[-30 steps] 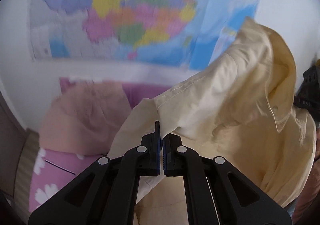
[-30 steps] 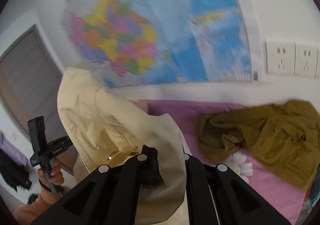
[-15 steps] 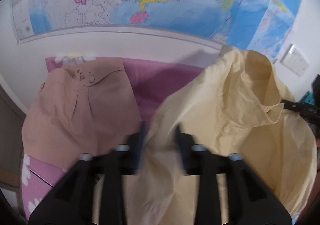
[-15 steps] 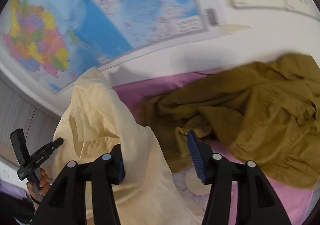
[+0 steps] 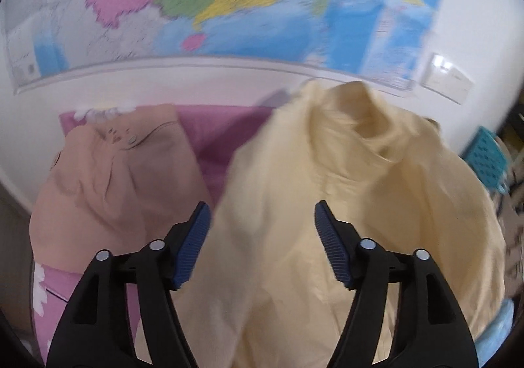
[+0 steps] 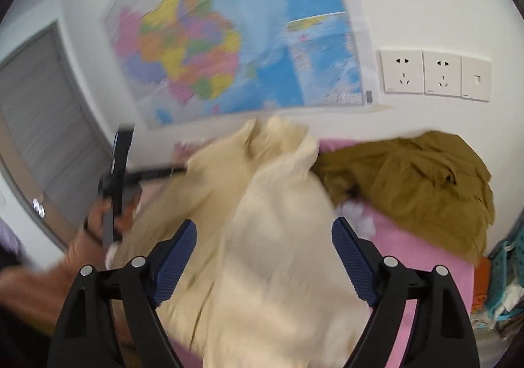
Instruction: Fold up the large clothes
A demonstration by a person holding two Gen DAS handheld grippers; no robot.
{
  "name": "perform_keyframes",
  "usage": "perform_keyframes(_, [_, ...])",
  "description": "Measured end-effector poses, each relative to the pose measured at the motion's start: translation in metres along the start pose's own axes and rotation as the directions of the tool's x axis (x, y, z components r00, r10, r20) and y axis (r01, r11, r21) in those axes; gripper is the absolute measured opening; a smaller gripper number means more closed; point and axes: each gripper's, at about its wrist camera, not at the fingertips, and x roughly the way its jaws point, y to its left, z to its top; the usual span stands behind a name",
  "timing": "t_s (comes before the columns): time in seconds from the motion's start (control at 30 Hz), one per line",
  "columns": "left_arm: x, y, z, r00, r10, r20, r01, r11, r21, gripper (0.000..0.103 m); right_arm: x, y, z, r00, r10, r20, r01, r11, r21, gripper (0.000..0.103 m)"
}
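The biggest change is to the cream shirt (image 5: pixel 353 204): a second ago it hung in the air, pinched at its edge by both claws, and now it has dropped in a loose, billowed heap onto the middle of the bed (image 5: pixel 209 132), its far folds reaching toward the wall edge under the map (image 5: pixel 203 1). Both claws have just been opening. The left claw (image 5: pixel 262 237) stands wide apart with the shirt's cloth lying between its blue pads (image 5: pixel 193 246) but not pressed by them; the right claw (image 6: pixel 263 256) is likewise spread, the cloth beneath and between the pads and free of them. I judge this as a release after laying the garment out, so the fold itself is not yet begun: the shirt is bunched rather than flat and will likely need spreading before any edge is brought over. A pinkish-tan garment (image 5: pixel 111 178) lies toward the bed's left side just beside the shirt, and an olive jacket (image 6: pixel 425 184) lies crumpled at the right side, touching the shirt's far fold. As for containers, a teal perforated basket (image 5: pixel 488 158) shows past the bed's right edge; what it holds is too blurred to tell, though some orange and pale cloth shows near it in the right view.
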Motion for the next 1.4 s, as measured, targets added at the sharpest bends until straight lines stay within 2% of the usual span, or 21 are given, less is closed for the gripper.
perform_keyframes(0.13, [-0.018,-0.009,-0.018,1.0,-0.023,0.019,0.022,0.997,0.077,0.073,-0.011,0.033,-0.057,0.995,0.044,-0.089,-0.045,0.999,-0.012,0.083])
perform_keyframes(0.23, [-0.024,-0.001,-0.029,1.0,-0.015,0.013,0.014,0.997,0.075,0.074,0.002,0.053,-0.09,0.985,-0.04,-0.165,0.031,0.998,-0.057,0.084])
perform_keyframes(0.3, [-0.027,0.006,-0.037,1.0,-0.022,0.001,0.022,0.998,0.054,0.074,0.016,0.058,-0.106,0.977,-0.057,-0.205,0.048,0.998,-0.047,0.084])
perform_keyframes(0.57, [-0.037,0.013,-0.071,1.0,0.015,-0.014,-0.014,0.997,0.081,0.077,0.056,0.065,-0.127,0.959,-0.155,-0.235,0.141,0.987,-0.076,0.083])
perform_keyframes(0.63, [-0.038,0.011,-0.079,0.999,0.026,-0.022,-0.023,0.995,0.094,0.078,0.058,0.062,-0.127,0.957,-0.169,-0.237,0.153,0.985,-0.083,0.06])
perform_keyframes(0.67, [-0.038,0.01,-0.082,0.999,0.029,-0.026,-0.026,0.995,0.101,0.078,0.059,0.06,-0.125,0.954,-0.182,-0.239,0.165,0.982,-0.091,0.04])
perform_keyframes(0.7, [-0.039,0.009,-0.084,0.999,0.026,-0.029,-0.023,0.994,0.105,0.078,0.059,0.056,-0.122,0.951,-0.2,-0.237,0.183,0.979,-0.091,0.023])
perform_keyframes(0.77, [-0.039,0.009,-0.086,0.999,0.018,-0.034,-0.014,0.995,0.104,0.078,0.057,0.049,-0.118,0.958,-0.177,-0.228,0.168,0.984,-0.059,0.006])
perform_keyframes(0.8, [-0.039,0.008,-0.086,0.999,0.015,-0.035,-0.011,0.995,0.103,0.078,0.053,0.046,-0.114,0.961,-0.171,-0.215,0.165,0.985,-0.046,0.004])
perform_keyframes(0.9, [-0.04,0.006,-0.085,1.0,0.002,-0.031,0.001,0.994,0.108,0.078,0.028,0.027,-0.092,0.982,-0.124,-0.14,0.13,0.991,0.034,0.003])
perform_keyframes(0.97, [-0.04,0.003,-0.082,1.0,0.0,-0.024,0.003,0.993,0.115,0.078,0.005,0.01,-0.071,0.988,-0.142,-0.064,0.147,0.986,0.077,0.003])
perform_keyframes(1.1, [-0.04,0.0,-0.071,1.0,0.016,0.005,-0.017,0.991,0.134,0.078,-0.045,-0.04,-0.022,0.981,-0.17,0.089,0.151,0.97,0.193,0.003])
perform_keyframes(1.13, [-0.039,0.001,-0.067,1.0,0.012,0.004,-0.012,0.992,0.126,0.078,-0.051,-0.052,-0.016,0.973,-0.206,0.104,0.18,0.959,0.219,0.003])
perform_keyframes(1.17, [-0.036,0.003,-0.064,1.0,0.016,0.002,-0.017,0.993,0.114,0.078,-0.052,-0.068,-0.01,0.963,-0.249,0.102,0.218,0.944,0.247,0.003])
perform_keyframes(1.23, [-0.03,0.006,-0.06,0.999,0.047,-0.001,-0.047,0.993,0.106,0.078,-0.04,-0.101,-0.006,0.947,-0.319,0.039,0.297,0.915,0.274,0.003])
perform_keyframes(1.3, [-0.022,0.01,-0.056,0.997,0.076,-0.013,-0.074,0.992,0.098,0.078,-0.017,-0.129,-0.012,0.93,-0.363,-0.057,0.362,0.883,0.299,0.006])
perform_keyframes(1.37, [-0.011,0.016,-0.054,0.994,0.102,-0.039,-0.098,0.991,0.087,0.078,0.007,-0.149,-0.023,0.916,-0.368,-0.158,0.4,0.859,0.32,0.014])
perform_keyframes(1.4, [-0.008,0.019,-0.053,0.992,0.114,-0.05,-0.109,0.991,0.083,0.078,0.02,-0.165,-0.033,0.917,-0.334,-0.219,0.395,0.844,0.364,0.018])
